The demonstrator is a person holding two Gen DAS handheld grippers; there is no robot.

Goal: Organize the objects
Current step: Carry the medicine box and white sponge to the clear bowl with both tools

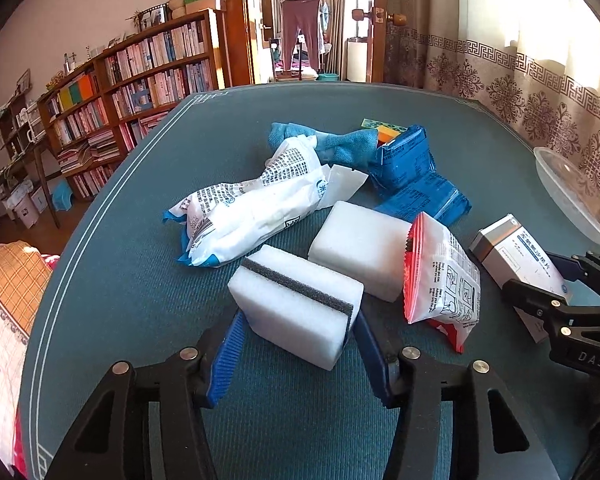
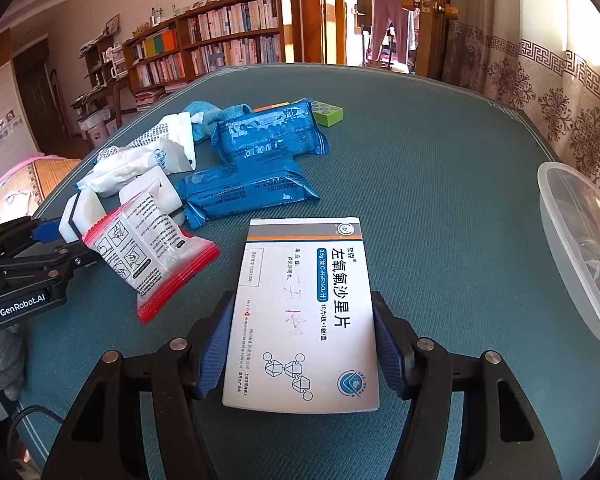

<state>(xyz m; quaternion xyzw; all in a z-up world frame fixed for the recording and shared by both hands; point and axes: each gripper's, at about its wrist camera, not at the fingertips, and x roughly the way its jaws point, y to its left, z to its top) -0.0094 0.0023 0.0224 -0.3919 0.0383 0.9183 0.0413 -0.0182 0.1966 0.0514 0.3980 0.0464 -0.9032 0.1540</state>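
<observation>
My left gripper (image 1: 298,320) is shut on a white sponge with a dark grey stripe (image 1: 296,296), its blue pads against the sponge's two sides low on the teal table (image 1: 132,264). A plain white sponge (image 1: 360,248) lies just behind it. My right gripper (image 2: 304,304) is shut on a white medicine box (image 2: 304,312) with blue print, which lies flat between its pads. In the left wrist view that box (image 1: 516,256) and the right gripper (image 1: 556,304) show at the right edge. The left gripper (image 2: 52,236) appears at the left of the right wrist view.
A red-edged sachet (image 1: 440,280) leans between the two grippers. Behind lie a white packet (image 1: 252,208), two blue packets (image 1: 412,176), a blue cloth (image 1: 332,144) and a green block (image 2: 328,114). A clear plastic container (image 2: 576,248) stands at the table's right edge.
</observation>
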